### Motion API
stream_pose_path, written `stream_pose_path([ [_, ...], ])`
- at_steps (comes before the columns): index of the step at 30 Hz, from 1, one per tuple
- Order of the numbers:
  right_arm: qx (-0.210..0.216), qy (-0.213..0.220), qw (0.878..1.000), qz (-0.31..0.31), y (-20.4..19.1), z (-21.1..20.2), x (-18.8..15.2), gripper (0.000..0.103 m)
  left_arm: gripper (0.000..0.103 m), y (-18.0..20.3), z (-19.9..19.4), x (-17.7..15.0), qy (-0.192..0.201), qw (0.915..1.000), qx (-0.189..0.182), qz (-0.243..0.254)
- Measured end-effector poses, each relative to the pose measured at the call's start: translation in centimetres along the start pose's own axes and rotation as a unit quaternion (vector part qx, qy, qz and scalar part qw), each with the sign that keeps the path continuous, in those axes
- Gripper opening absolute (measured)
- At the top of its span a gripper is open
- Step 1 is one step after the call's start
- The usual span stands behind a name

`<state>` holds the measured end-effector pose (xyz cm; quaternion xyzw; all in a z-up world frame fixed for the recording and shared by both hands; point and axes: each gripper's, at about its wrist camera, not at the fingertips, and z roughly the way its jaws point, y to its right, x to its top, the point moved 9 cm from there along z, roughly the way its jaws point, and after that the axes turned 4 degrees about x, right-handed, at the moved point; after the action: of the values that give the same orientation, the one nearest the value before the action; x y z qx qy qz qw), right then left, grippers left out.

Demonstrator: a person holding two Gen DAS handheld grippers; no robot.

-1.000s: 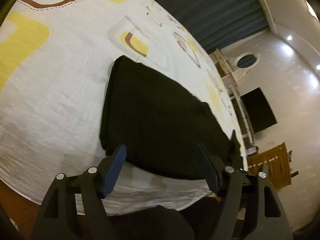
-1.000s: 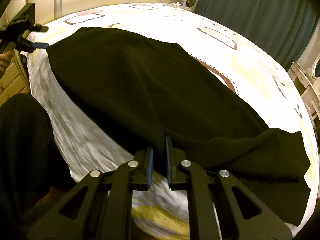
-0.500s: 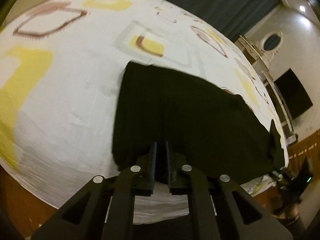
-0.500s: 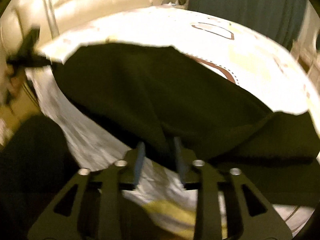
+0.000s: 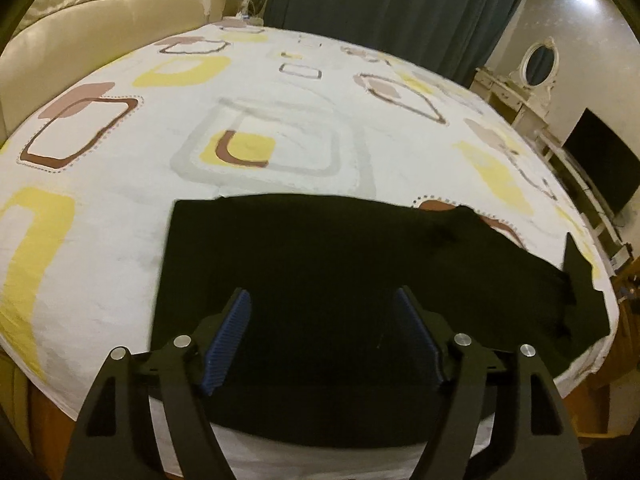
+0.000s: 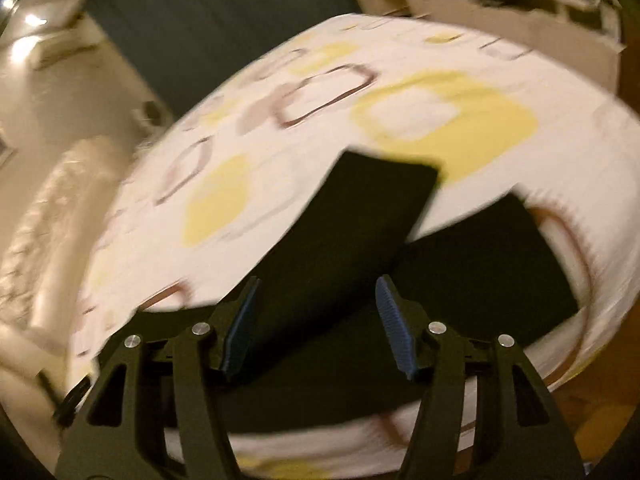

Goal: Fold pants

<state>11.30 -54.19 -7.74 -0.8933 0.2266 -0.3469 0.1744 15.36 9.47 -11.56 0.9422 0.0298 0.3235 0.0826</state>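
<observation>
We are holding the left gripper (image 5: 322, 334) with its jaws wide apart, and nothing is sitting between the two blue pads (image 5: 228, 338). We are holding the right gripper (image 6: 318, 328) the same way: jaws spread, nothing between them, although this view is blurred.

Just beyond both grippers one pair of black pants (image 5: 340, 276) is lying on the bed sheet (image 5: 120, 208), near the edge of the bed closest to us. In the left view the pants are stretching sideways, so the long axis is running from left to right along that edge. The left end is showing a straight, square border, and the far right end is looking uneven, with a small flap standing up. In the right view we are seeing the two leg ends (image 6: 380, 204) pointing away from us and opening like a V, with white sheet between them.

Further out we are counting one cream padded headboard (image 5: 104, 4), one dark curtain (image 5: 392, 4), one oval mirror (image 5: 540, 60) and one dark screen (image 5: 600, 168).
</observation>
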Motion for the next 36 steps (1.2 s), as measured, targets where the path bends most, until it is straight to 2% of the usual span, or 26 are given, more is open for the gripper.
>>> stream_pose_path([
  [4,-0.023,-0.020,1.000,-0.002,-2.4,5.1,3.7,0.058,0.075,0.6,2.0,-1.2,-0.026,0.9996,0.013,-0.004],
  [8,-0.091,-0.048,0.995,0.003,-3.6,11.8,6.4,0.058,0.080,0.8,2.8,-2.1,-0.031,0.9990,0.031,0.010],
  [12,-0.168,-0.063,0.983,0.030,-2.1,16.3,8.0,0.058,0.083,0.9,2.9,-2.4,-0.026,0.9987,0.036,0.024],
  [14,-0.202,-0.082,0.975,0.045,-0.9,17.8,7.7,0.058,0.084,0.9,3.0,-2.5,-0.027,0.9987,0.035,0.024],
  [17,-0.220,-0.105,0.967,0.078,0.7,19.0,6.8,0.058,0.085,0.9,3.1,-2.5,-0.028,0.9990,0.030,0.019],
  [18,-0.223,-0.106,0.965,0.085,1.2,19.1,6.6,0.055,0.085,0.8,3.1,-2.5,-0.029,0.9991,0.028,0.017],
  [19,-0.233,-0.102,0.963,0.091,1.8,18.9,6.4,0.043,0.085,0.8,3.1,-2.5,-0.029,0.9991,0.027,0.015],
  [20,-0.238,-0.098,0.962,0.093,2.1,18.6,6.4,0.037,0.085,0.8,3.1,-2.6,-0.029,0.9991,0.026,0.015],
  [21,-0.233,-0.096,0.963,0.097,2.3,18.3,6.4,0.029,0.085,0.8,3.1,-2.6,-0.028,0.9991,0.026,0.016],
  [22,-0.225,-0.095,0.964,0.101,2.3,18.0,6.4,0.015,0.085,0.8,3.2,-2.6,-0.028,0.9991,0.027,0.017],
  [23,-0.207,-0.093,0.968,0.110,2.3,17.4,6.5,0.009,0.085,0.8,3.2,-2.6,-0.028,0.9991,0.028,0.018],
  [25,-0.173,-0.076,0.974,0.123,2.2,15.8,7.1,0.008,0.086,0.8,3.1,-2.7,-0.028,0.9990,0.029,0.019],
  [27,-0.119,-0.043,0.983,0.131,1.9,13.0,7.8,0.008,0.086,0.8,3.1,-2.7,-0.029,0.9990,0.029,0.016],
  [29,-0.044,0.000,0.989,0.143,1.7,9.3,8.4,0.008,0.086,0.7,3.1,-2.7,-0.030,0.9991,0.028,0.013],
  [32,0.024,0.056,0.987,0.147,3.5,2.3,7.4,0.008,0.086,0.7,3.0,-2.8,-0.030,0.9990,0.029,0.012],
  [36,0.060,0.097,0.978,0.177,8.0,-4.0,3.6,0.008,0.086,0.8,3.0,-2.8,-0.029,0.9989,0.034,0.014],
])
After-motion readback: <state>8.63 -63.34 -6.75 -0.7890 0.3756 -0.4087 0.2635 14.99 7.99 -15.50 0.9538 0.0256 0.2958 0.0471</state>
